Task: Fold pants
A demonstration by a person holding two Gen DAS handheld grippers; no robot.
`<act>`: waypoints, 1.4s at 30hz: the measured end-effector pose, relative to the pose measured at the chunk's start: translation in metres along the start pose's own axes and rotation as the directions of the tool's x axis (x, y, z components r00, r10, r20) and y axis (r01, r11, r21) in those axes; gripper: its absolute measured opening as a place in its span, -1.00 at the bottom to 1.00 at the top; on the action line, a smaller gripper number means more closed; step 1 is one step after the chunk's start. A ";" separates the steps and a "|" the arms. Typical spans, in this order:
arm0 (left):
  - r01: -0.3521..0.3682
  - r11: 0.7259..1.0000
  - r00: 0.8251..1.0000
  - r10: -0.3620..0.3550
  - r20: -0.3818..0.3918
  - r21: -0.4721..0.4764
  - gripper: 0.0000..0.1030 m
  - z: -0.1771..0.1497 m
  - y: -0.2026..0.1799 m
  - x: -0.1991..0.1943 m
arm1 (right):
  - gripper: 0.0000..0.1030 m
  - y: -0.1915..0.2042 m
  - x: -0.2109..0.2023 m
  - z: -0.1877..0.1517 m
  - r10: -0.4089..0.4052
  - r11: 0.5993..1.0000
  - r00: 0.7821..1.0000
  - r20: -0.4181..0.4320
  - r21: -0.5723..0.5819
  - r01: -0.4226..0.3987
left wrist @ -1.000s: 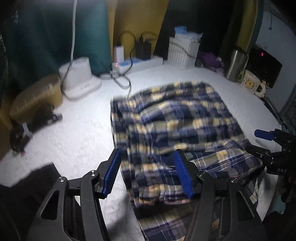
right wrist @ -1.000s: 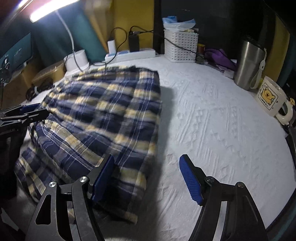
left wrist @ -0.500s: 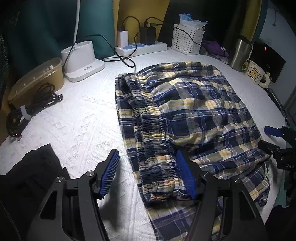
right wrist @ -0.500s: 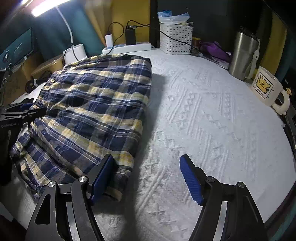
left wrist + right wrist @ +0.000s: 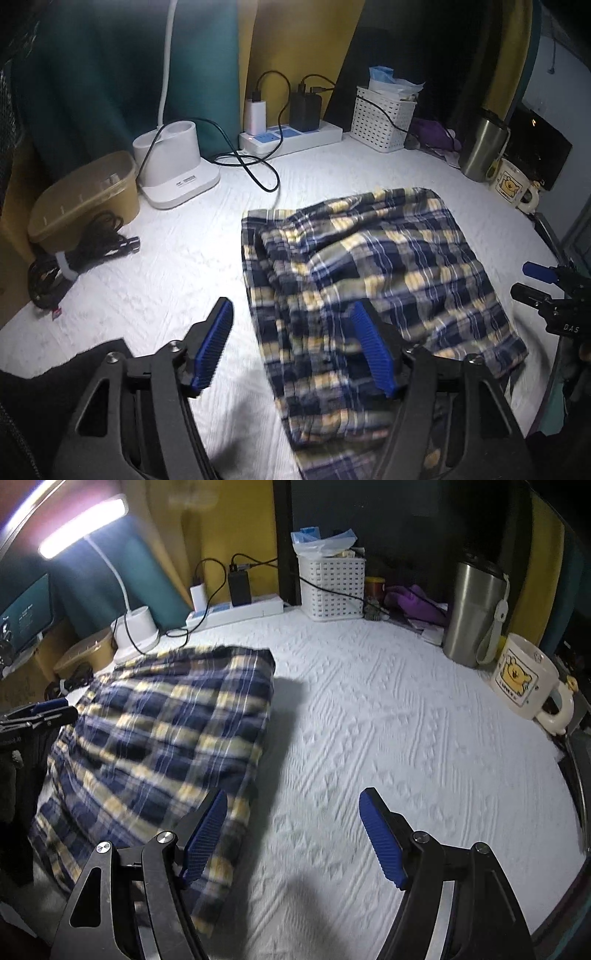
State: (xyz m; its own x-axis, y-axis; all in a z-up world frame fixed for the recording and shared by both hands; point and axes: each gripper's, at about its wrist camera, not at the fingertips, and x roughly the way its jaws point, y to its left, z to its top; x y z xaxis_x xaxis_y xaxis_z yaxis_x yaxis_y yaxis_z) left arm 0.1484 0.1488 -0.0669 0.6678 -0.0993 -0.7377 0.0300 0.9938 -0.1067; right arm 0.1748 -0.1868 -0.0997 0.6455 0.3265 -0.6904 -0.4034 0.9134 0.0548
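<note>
Both my left gripper (image 5: pixel 291 347) and right gripper (image 5: pixel 293 836) are wide open, holding nothing. Plaid pants (image 5: pixel 369 273) sit bunched beside the jaws, so I'd pinch both near corners evenly before folding.

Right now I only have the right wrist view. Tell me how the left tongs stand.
Observer: The left tongs are open and hold nothing. One finger is over the plaid pants, the other over the white cover.
Operator: Report what lies left of them.
Observer: A dark cloth lies at the near left corner, apart from the pants.
</note>
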 end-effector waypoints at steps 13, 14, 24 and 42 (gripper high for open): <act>0.024 0.999 1.000 -0.023 -0.013 0.041 0.45 0.028 -0.010 0.022 | 0.61 -0.005 0.019 0.038 0.011 1.000 1.000 0.027 -0.007 -0.011; 0.025 0.999 1.000 -0.024 -0.016 0.041 0.45 0.029 -0.010 0.023 | 0.61 -0.005 0.021 0.039 0.011 1.000 1.000 0.025 -0.007 -0.011; 0.028 1.000 0.996 -0.027 -0.080 0.008 0.46 0.027 0.002 0.060 | 0.61 -0.008 0.047 0.056 0.025 1.000 1.000 0.013 -0.008 -0.025; 0.159 0.987 0.976 -0.156 -0.150 0.010 0.52 0.028 -0.008 0.072 | 0.63 0.006 0.092 0.060 0.167 0.986 0.985 -0.044 0.019 -0.167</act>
State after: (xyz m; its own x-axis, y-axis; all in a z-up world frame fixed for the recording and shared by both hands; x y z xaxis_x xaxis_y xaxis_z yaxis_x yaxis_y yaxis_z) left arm 0.2174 0.1350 -0.1005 0.5354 -0.2592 -0.8038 0.1434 0.9658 -0.2160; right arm 0.2708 -0.1366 -0.1190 0.5400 0.4640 -0.7022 -0.4930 0.8506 0.1829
